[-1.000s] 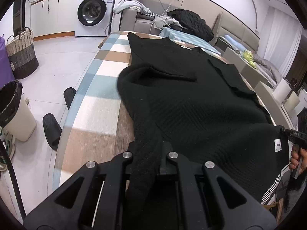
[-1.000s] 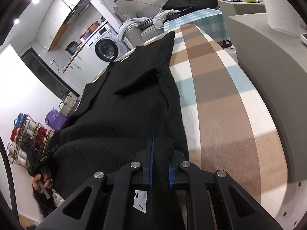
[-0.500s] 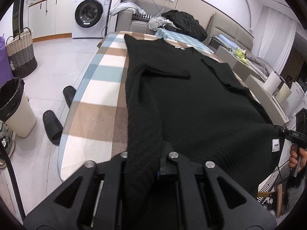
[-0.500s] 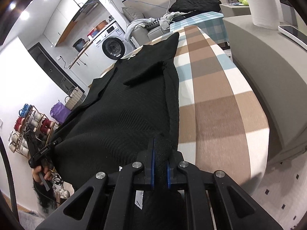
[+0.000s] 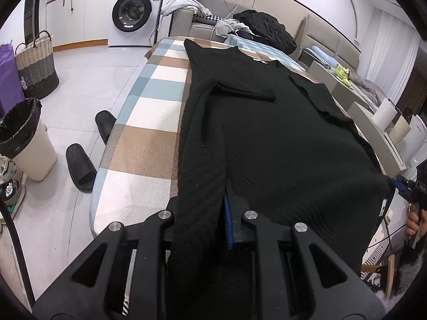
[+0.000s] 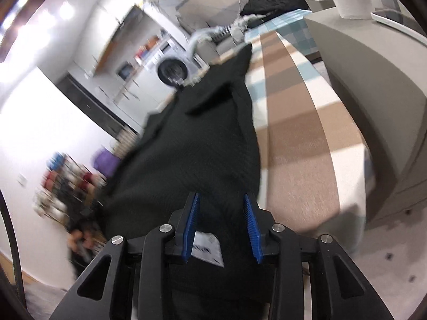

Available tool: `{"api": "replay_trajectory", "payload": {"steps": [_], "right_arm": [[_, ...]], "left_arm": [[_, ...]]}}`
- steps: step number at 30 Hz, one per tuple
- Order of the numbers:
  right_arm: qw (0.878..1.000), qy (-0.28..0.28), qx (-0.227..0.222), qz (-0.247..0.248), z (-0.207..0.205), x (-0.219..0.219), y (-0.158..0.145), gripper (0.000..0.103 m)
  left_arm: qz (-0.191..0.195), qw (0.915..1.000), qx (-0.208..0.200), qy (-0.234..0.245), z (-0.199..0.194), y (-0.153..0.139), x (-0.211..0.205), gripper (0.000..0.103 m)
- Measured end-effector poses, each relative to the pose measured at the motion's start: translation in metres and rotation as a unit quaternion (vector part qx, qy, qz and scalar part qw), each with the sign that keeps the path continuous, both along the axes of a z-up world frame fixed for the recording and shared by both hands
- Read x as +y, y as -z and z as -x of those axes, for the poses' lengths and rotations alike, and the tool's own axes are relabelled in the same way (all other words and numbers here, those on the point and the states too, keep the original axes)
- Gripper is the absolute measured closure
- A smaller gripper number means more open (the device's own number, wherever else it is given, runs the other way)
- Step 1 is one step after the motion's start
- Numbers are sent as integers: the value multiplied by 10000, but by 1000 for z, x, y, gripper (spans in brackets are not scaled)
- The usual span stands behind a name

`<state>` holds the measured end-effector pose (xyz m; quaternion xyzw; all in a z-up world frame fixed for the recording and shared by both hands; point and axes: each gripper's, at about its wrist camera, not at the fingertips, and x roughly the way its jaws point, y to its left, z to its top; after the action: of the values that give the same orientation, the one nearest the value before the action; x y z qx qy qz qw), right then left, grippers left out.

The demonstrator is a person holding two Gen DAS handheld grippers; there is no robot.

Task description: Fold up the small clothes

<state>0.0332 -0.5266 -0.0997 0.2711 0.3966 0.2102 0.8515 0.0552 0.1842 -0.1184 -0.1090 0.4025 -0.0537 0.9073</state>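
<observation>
A black knit sweater (image 5: pixel 280 138) lies lengthwise on the checked ironing-board table (image 5: pixel 149 133), its hem hanging over the near end. My left gripper (image 5: pixel 213 213) is shut on the sweater's hem at its left corner; cloth drapes over the left finger. In the right wrist view the sweater (image 6: pixel 202 144) runs away from me, blurred. My right gripper (image 6: pixel 221 226) is open, its blue pads (image 6: pixel 250 226) spread either side of the hem and its white label (image 6: pixel 206 248). The right gripper also shows at the right edge of the left wrist view (image 5: pixel 408 186).
A bin (image 5: pixel 24 138), two black slippers (image 5: pixel 80 165), a wicker basket (image 5: pixel 37 69) and a washing machine (image 5: pixel 133 13) stand to the left. A sofa with clothes (image 5: pixel 256 26) lies beyond the table. A grey cabinet (image 6: pixel 373 85) flanks the table's right side.
Both grippers pulled the sweater's hem back over the table's near end. The right gripper, shut on the hem before, has now opened. The left stays shut.
</observation>
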Motion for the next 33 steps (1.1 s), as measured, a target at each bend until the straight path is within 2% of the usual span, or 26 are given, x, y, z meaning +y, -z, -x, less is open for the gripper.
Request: {"api": "replay_trajectory", "payload": {"steps": [3, 6, 8, 9, 10, 12, 16, 18, 21, 22, 24, 25, 27, 33], "right_arm": [[9983, 281, 27, 507, -19, 1, -5, 68], [9953, 202, 122, 938, -41, 12, -1, 73], [9932, -16, 165, 1157, -53, 23, 5, 81], [9908, -96, 161, 1337, -57, 28, 7, 92], [9885, -172, 97, 1498, -62, 35, 8, 97], [9892, -245, -53, 1443, -67, 37, 4, 100], [9936, 84, -624, 933, -73, 25, -23, 100], [9945, 269, -755, 670, -75, 19, -31, 100], [9940, 473, -715, 675, -77, 15, -29, 100], [9958, 447, -532, 602, -77, 12, -23, 97], [9980, 359, -280, 447, -75, 7, -12, 91], [9983, 314, -195, 448, -71, 5, -6, 88], [9987, 209, -122, 447, -62, 5, 3, 77], [9983, -157, -167, 527, -37, 15, 15, 75]], "left_arm": [[-83, 10000, 2, -9, -4, 0, -1, 87], [-73, 10000, -16, -54, -8, -1, 1, 87], [-62, 9999, -28, -82, -11, -2, 3, 87], [-55, 9999, -29, -95, -13, -2, 3, 87], [-39, 9999, -29, -115, -15, -3, 4, 87], [1, 9999, -70, -142, -19, -4, 5, 87], [-50, 9995, -250, -195, -28, -10, 5, 87], [-39, 9993, -274, -251, -31, -11, 6, 87], [16, 9994, -183, -287, -33, -8, 9, 87], [21, 9995, -140, -292, -32, -6, 9, 87], [6, 9995, -78, -295, -30, -2, 9, 81], [-11, 9994, -40, -336, -28, -1, 10, 75], [58, 9993, -10, -376, -25, 2, 13, 68], [164, 9991, 7, -387, -15, 8, 18, 68]]}}
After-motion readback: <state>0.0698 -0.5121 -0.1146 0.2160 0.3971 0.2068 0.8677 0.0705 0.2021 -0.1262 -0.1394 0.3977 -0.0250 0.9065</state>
